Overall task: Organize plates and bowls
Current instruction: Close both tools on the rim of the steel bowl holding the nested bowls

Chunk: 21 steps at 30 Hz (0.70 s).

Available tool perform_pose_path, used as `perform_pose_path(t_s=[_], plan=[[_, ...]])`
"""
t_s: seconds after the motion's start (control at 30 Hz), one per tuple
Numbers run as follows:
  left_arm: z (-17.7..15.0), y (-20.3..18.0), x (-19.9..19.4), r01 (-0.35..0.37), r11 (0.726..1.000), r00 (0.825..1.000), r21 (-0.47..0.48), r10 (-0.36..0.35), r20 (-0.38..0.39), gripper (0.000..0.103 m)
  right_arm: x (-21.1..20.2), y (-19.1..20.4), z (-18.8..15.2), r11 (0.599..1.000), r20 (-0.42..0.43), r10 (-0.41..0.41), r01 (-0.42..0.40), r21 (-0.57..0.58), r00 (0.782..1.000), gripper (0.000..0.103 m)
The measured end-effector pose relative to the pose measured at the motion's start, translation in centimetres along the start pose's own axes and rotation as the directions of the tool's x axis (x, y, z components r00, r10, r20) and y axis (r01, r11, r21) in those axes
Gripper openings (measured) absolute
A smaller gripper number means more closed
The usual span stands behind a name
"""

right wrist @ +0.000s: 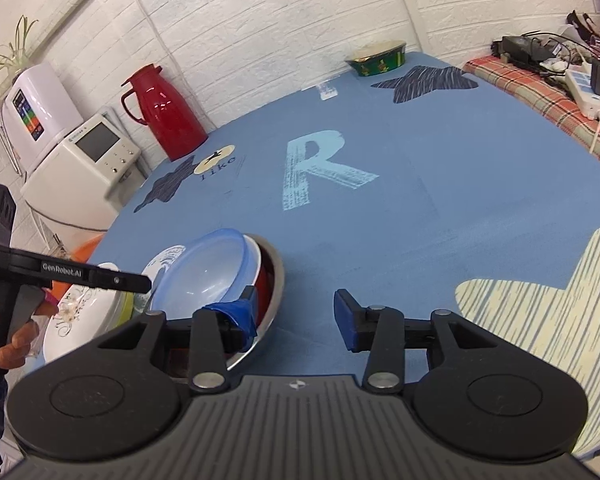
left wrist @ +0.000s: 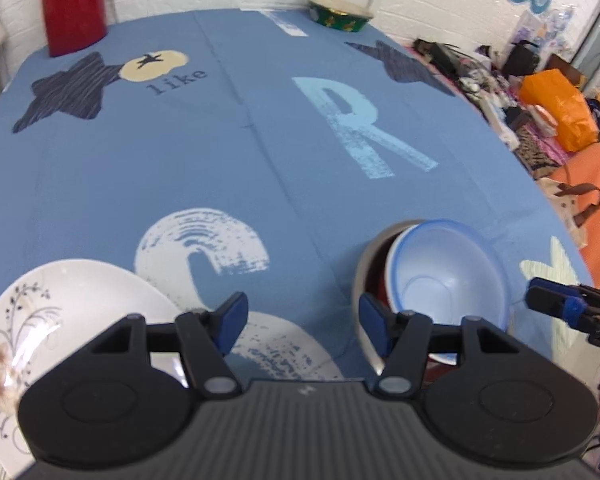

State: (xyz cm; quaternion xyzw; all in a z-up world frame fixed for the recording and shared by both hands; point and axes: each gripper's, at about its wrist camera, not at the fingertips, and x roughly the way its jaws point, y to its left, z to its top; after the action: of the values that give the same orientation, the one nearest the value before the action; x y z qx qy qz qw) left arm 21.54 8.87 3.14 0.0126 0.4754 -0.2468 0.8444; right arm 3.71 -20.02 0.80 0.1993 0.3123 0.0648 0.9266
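Tilted blue-rimmed bowl (left wrist: 452, 276) nested in steel bowl (right wrist: 274, 280); floral plate (left wrist: 40, 328) nearby.

Bowls (left wrist: 448, 276) nested, plate (left wrist: 72, 312) to their left, apparently apart; jug (left wrist: 74, 4) behind.

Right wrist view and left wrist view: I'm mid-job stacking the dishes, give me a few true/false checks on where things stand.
1. The pale blue plastic bowl sits nested inside the metal bowl with the red inside. True.
2. The right gripper is clamped on the blue bowl's rim. False: its jaws stand apart with only the blue printed tablecloth between them.
3. The white floral plate lies flat on the cloth, apart from the bowl stack. True.
4. The green patterned bowl is stacked on the plate. False: it stands alone at the far edge.
5. The left gripper holds the plate. False: it is open and empty.
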Motion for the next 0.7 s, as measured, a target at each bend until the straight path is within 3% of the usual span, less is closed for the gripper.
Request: perform_pose_path(t_s=[0.2, 0.4, 0.7], plan=[[-0.1, -1.0, 2.4, 0.004, 0.998, 0.997, 0.070, 0.001, -0.079, 0.061, 0.6, 0.3, -0.3, 1.000, -0.076, 0.027, -0.026, 0.017, 0.997, 0.027], [-0.6, -1.4, 3.6, 0.005, 0.995, 0.995, 0.103, 0.005, -0.096, 0.062, 2.4, 1.4, -0.3, 1.000, -0.155, 0.013, -0.017, -0.026, 0.988, 0.028], [-0.7, -1.1, 3.8, 0.019, 0.995, 0.994, 0.093, -0.009, -0.105, 0.063, 3.2, 1.5, 0.8, 0.998, -0.202, -0.037, 0.027, -0.051, 0.979, 0.035]])
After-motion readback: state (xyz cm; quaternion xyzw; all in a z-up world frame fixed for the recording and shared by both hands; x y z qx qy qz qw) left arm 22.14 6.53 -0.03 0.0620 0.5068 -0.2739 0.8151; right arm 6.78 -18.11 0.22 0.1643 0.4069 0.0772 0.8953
